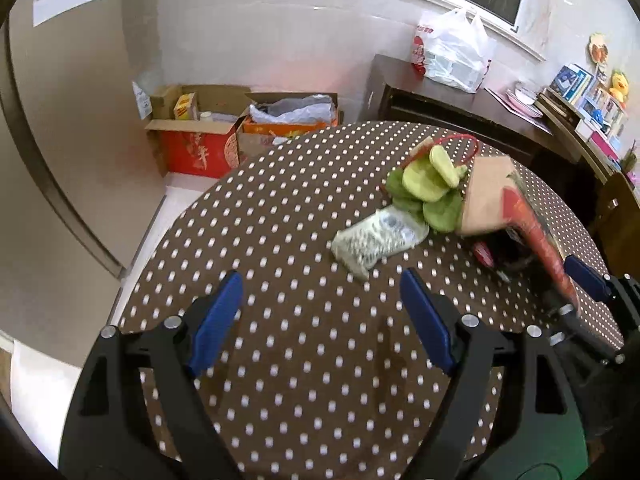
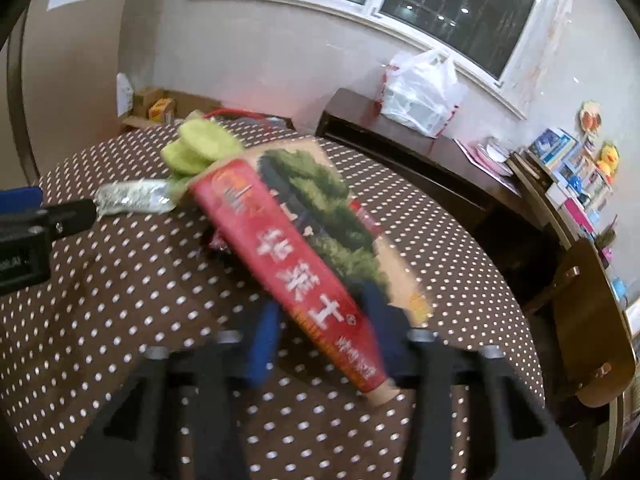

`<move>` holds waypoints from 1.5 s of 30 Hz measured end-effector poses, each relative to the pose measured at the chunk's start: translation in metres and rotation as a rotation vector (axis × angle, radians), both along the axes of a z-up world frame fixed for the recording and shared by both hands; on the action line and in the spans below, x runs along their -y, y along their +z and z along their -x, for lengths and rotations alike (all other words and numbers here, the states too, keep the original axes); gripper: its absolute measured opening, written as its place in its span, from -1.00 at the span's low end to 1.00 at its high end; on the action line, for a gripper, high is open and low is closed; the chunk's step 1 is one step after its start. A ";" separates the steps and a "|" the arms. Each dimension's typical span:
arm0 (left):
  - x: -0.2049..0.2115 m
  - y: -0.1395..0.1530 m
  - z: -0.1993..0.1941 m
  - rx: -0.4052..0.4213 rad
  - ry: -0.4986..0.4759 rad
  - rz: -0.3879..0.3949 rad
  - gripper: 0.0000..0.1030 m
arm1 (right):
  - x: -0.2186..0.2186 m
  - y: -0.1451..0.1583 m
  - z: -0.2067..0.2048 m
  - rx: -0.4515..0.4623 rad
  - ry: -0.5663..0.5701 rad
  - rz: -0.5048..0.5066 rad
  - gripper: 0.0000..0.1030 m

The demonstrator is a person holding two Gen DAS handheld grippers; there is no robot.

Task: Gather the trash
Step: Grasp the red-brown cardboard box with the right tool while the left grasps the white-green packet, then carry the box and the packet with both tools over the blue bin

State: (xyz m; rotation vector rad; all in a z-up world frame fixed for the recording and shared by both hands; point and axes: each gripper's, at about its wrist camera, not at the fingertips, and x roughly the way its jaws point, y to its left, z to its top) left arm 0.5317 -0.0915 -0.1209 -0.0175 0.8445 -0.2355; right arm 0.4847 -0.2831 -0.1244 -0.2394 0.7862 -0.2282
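A red and brown paper bag (image 2: 280, 232) with a tree picture lies tilted on the dotted tablecloth (image 1: 280, 200). In the right wrist view, which is blurred, my right gripper (image 2: 322, 308) is shut on the bag's near end, a blue pad on each side. Pale green peel pieces (image 1: 428, 184) sit behind the bag. A crumpled clear wrapper (image 1: 376, 240) lies beside them. My left gripper (image 1: 320, 276) hangs open over bare cloth, just short of the wrapper, with nothing between its pads. The right gripper (image 1: 576, 284) shows at the bag's right edge in the left wrist view.
Open cardboard boxes (image 1: 200, 136) stand on the floor beyond the table's far edge. A dark sideboard (image 1: 440, 96) under the window carries a white plastic bag (image 1: 452, 52). Books and toys (image 1: 592, 96) fill the right. A wooden chair (image 2: 592, 320) stands by the table's right rim.
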 end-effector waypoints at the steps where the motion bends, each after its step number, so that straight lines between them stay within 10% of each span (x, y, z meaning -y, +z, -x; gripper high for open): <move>1: 0.002 0.000 -0.003 0.002 -0.008 -0.005 0.54 | 0.004 0.003 0.001 0.019 0.000 -0.024 -0.41; 17: 0.047 -0.014 -0.041 -0.040 -0.167 -0.130 0.52 | 0.023 0.011 0.004 0.059 0.002 -0.161 -0.47; 20: 0.052 -0.011 -0.038 -0.020 -0.192 -0.122 -0.16 | 0.025 0.011 0.004 0.061 0.003 -0.168 -0.47; 26: 0.057 -0.010 -0.024 -0.010 -0.224 -0.115 -0.66 | 0.027 0.011 0.010 0.071 0.009 -0.179 -0.47; 45: 0.014 0.015 0.085 0.029 -0.215 0.077 -0.74 | 0.001 0.054 0.093 0.128 0.092 -0.207 -0.78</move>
